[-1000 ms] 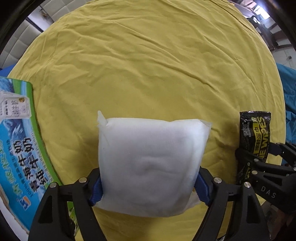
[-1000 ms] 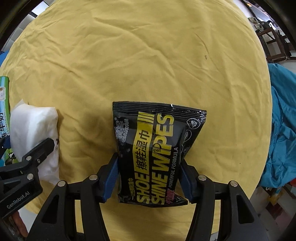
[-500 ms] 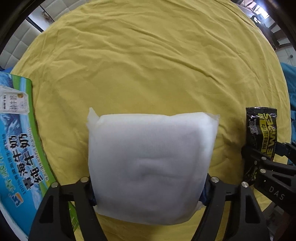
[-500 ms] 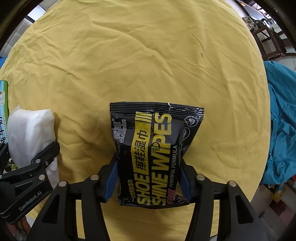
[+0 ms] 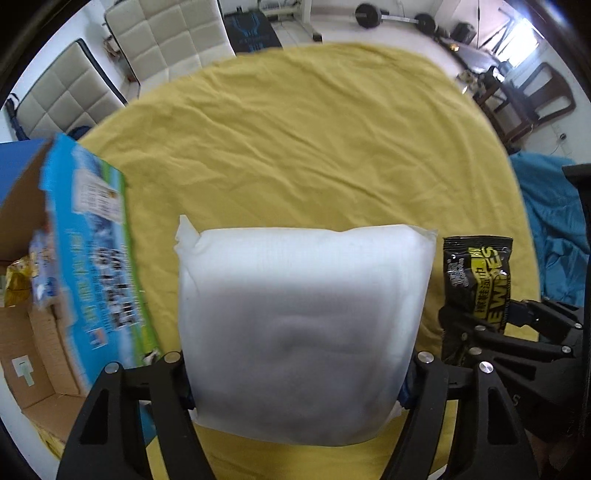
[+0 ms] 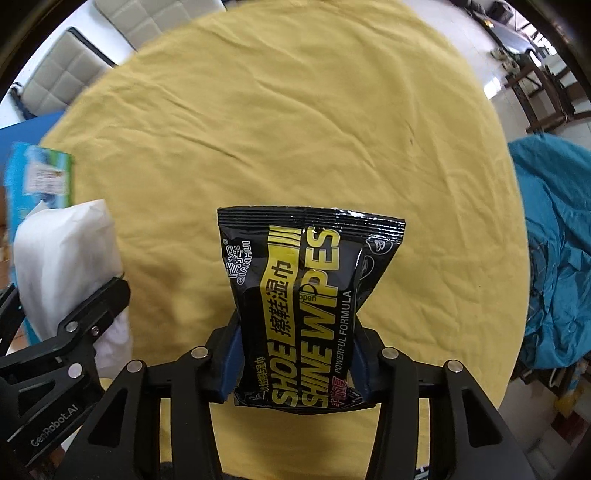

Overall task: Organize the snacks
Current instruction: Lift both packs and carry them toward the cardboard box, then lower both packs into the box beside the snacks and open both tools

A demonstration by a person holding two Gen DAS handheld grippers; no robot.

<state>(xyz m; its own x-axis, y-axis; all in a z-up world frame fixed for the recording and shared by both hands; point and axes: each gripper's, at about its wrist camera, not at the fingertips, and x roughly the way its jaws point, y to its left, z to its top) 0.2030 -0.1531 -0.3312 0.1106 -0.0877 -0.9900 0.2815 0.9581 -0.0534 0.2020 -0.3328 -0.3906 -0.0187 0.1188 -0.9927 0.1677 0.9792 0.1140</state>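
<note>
My left gripper [image 5: 295, 380] is shut on a plain white soft packet [image 5: 303, 325], held above the yellow tablecloth [image 5: 295, 140]. My right gripper [image 6: 297, 362] is shut on a black and yellow shoe-wipes packet [image 6: 306, 295], also lifted off the cloth. In the left wrist view the wipes packet [image 5: 476, 280] and the right gripper [image 5: 491, 332] sit close on the right. The right wrist view shows the white packet [image 6: 66, 266] at left in the left gripper's fingers [image 6: 92, 317].
An open cardboard box [image 5: 33, 369] with a blue and green printed flap [image 5: 92, 266] stands at the table's left, a snack bag [image 5: 18, 280] inside. Padded chairs [image 5: 162, 33] stand beyond the far edge. Blue fabric [image 6: 557, 258] lies to the right.
Both grippers have risen and tilted up with their packets, so the room beyond the table now shows. The box interior has come into the left view.
</note>
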